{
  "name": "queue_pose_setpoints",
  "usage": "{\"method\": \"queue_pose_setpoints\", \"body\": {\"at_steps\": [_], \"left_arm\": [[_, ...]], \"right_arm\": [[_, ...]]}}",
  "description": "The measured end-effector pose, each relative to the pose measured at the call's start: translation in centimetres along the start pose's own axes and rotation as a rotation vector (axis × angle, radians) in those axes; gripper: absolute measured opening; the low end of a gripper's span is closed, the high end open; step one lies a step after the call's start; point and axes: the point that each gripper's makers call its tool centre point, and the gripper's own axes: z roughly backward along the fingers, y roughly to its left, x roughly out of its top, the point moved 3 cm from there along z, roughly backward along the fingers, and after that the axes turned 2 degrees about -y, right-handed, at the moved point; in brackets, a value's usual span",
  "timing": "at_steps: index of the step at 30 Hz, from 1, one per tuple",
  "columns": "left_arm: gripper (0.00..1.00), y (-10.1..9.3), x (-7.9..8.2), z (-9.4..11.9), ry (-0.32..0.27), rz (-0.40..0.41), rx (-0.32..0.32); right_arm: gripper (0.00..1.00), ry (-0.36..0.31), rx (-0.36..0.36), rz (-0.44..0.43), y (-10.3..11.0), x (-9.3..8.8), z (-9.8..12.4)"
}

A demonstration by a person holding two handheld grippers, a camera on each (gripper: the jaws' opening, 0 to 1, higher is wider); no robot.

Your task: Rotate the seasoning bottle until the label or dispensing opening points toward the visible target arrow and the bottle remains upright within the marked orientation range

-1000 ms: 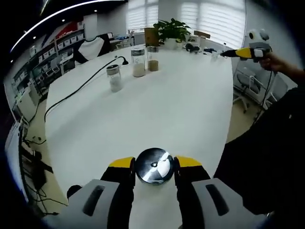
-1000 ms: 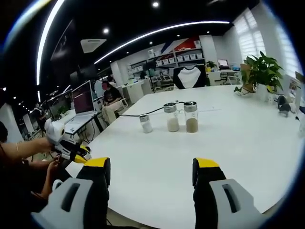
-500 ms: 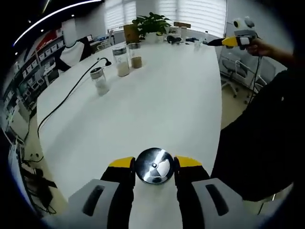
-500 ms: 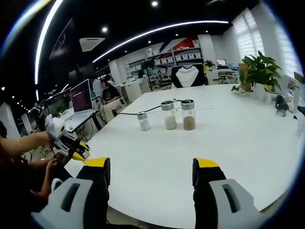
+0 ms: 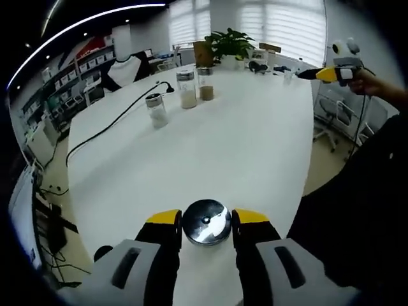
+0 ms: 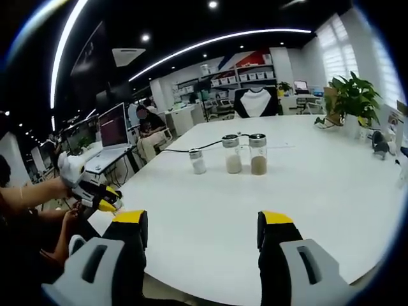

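While left gripper (image 5: 207, 223) clamps seasoning bottle (image 5: 206, 221) by its cap, bottom centre, for turning, right gripper (image 6: 203, 233) hangs released w/ nothing between jaws.

tabletop (image 5: 242, 146): smooth white, matt with a faint sheen
seasoning bottle lid (image 5: 206, 222): polished metal, mirror-glossy, between the left gripper (image 5: 203, 224) jaws
three jars (image 6: 233, 155): clear glass, metal-looking caps, on the tabletop's middle
gripper tips: glossy yellow plastic over grey plastic bodies
cable (image 5: 108, 121): black, matt, across the tabletop
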Motion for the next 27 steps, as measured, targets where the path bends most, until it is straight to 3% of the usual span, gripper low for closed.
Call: {"method": "queue_pose_setpoints", "body": {"at_steps": [10,27], "left_arm": [[0.34,0.3,1.0,1.0,-0.087,0.172,0.183],[0.36,-0.5,-0.4,0.3,-0.042,0.245,0.296]], "right_arm": [[0.69,-0.011,0.021,0.003,0.6,0.2,-0.3],[0.69,-0.022,0.028,-0.002,1.2,0.3,0.1]]}}
